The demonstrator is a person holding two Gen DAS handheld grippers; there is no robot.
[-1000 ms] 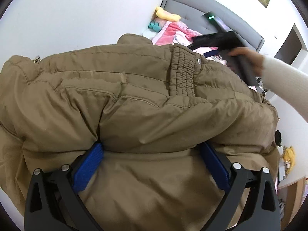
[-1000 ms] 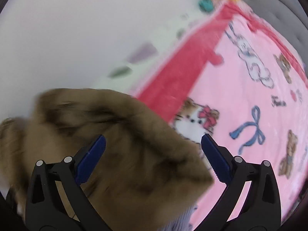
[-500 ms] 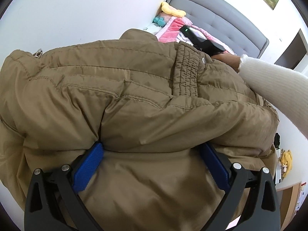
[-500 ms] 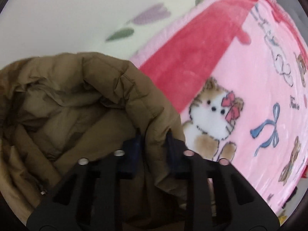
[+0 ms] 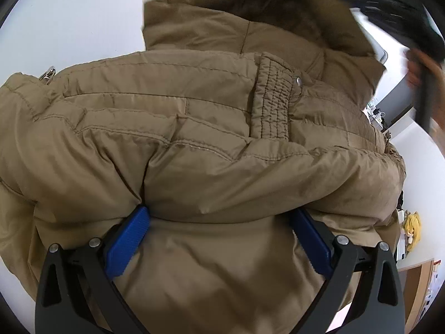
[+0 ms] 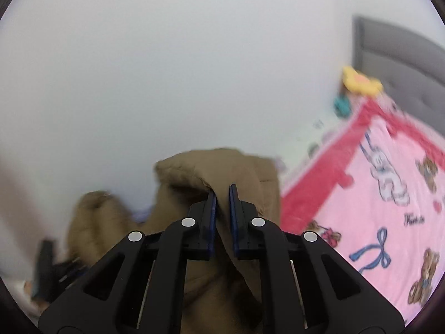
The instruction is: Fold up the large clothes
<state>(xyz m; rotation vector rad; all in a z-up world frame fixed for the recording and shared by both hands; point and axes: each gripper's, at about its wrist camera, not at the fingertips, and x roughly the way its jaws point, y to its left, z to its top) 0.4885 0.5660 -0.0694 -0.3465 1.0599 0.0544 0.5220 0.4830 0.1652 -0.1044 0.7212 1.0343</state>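
A bulky tan padded jacket (image 5: 194, 128) fills the left wrist view. My left gripper (image 5: 219, 222) is open, its blue pads wide apart and tucked under a fold of the jacket. The hood (image 5: 250, 14) stands lifted at the top, with my right gripper (image 5: 403, 8) blurred at the upper right beside it. In the right wrist view my right gripper (image 6: 221, 192) is shut on the hood edge of the jacket (image 6: 217, 167) and holds it up.
A pink cartoon blanket (image 6: 389, 208) covers the bed at the right, below a grey headboard (image 6: 403, 55). A yellow plush toy (image 6: 358, 82) lies near the headboard. A white wall is behind.
My right gripper closed on the hood edge and lifted it up and back over the jacket. My left gripper has stayed open in place.
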